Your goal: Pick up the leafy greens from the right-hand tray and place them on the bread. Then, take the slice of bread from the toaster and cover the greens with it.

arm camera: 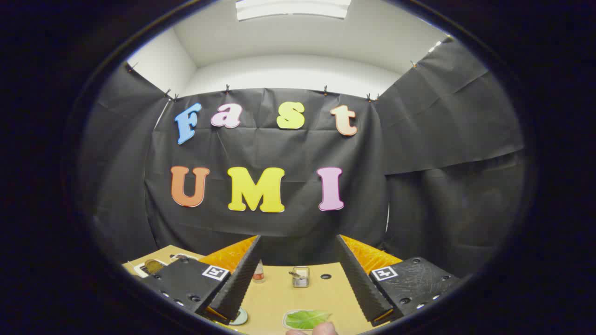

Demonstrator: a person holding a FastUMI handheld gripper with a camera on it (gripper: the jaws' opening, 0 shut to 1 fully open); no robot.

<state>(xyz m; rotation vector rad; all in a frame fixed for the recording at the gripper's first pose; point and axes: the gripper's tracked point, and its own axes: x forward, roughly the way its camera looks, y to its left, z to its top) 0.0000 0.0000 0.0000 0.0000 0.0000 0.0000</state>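
Observation:
My gripper (298,242) is held high and looks level across the wooden table (279,298), its fingers wide open with nothing between them. A green leaf (307,319) lies on a small white tray (289,314) close below the fingers, nearer the right finger (361,279). A person's fingertip (322,328) touches the tray's near edge. A round whitish plate (241,317) peeks out beside the left finger (237,279). Left of that finger, a white tray (142,269) carries a brownish thing (154,265) that I cannot make out.
Between the fingers at the table's far edge stand a small red-and-white bottle (259,272) and a small clear jar (301,277), with a dark hole (326,276) in the tabletop to the right of the jar. Black cloth closes the booth behind and on both sides.

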